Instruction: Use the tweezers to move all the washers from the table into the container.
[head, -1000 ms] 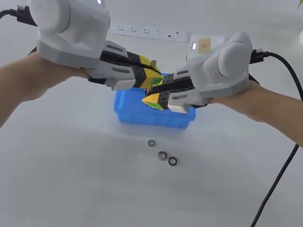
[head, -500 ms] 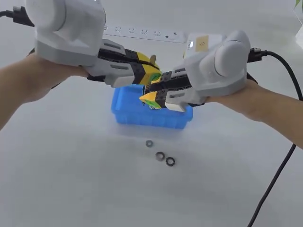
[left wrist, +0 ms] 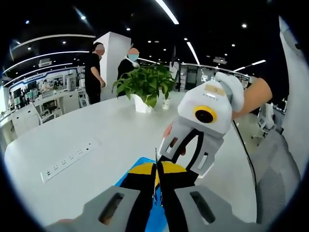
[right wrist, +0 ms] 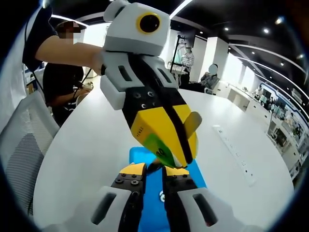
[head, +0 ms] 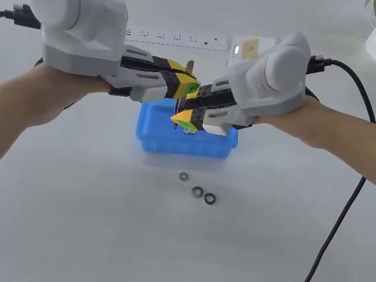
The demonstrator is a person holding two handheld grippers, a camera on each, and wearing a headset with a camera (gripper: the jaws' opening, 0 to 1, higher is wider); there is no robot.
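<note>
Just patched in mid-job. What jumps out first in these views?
The two grippers meet nose to nose above the blue container at the centre of the head view: the left gripper, its jaws closed on the tweezers, sits close against the right gripper. Next come three washers, lying in a short diagonal row on the white table just in front of the container.
</note>
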